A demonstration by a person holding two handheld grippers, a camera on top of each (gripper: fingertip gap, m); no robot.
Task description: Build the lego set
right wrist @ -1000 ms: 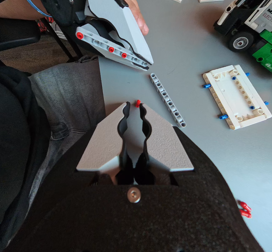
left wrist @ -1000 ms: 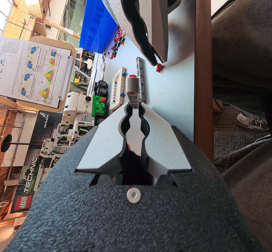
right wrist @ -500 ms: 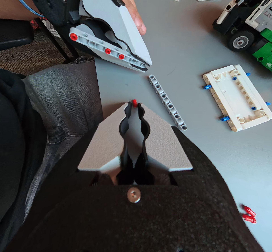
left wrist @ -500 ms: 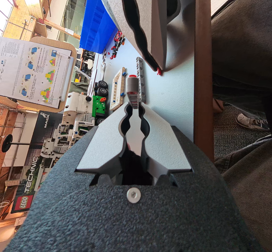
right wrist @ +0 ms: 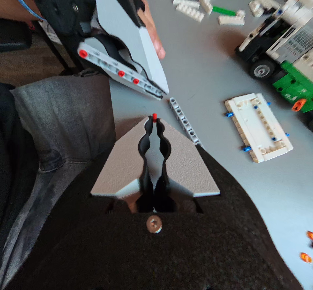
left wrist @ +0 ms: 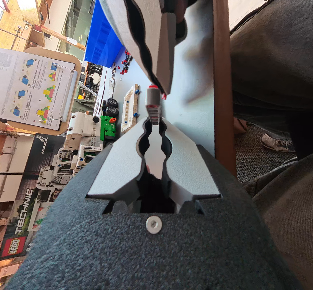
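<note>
Red pin (right wrist: 154, 118) is pinched at the tip of my right gripper (right wrist: 153, 121), just above the desk (right wrist: 211, 188) edge. My left gripper (left wrist: 154, 121) is clamped on a grey beam (right wrist: 118, 73) carrying three red pins, held off the desk beside it. A second grey beam (right wrist: 185, 121) lies flat just right of my right gripper; white frame (right wrist: 257, 127) and truck (right wrist: 288, 53) sit farther out.

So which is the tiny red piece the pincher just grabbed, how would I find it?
Start at the grey table and find the long grey beam with holes lying loose on it. Just left of that beam, the right gripper pinches a tiny red peg at its fingers' very tips. Other red pegs sit plugged into the beam the left gripper holds; this one is alone.
</note>
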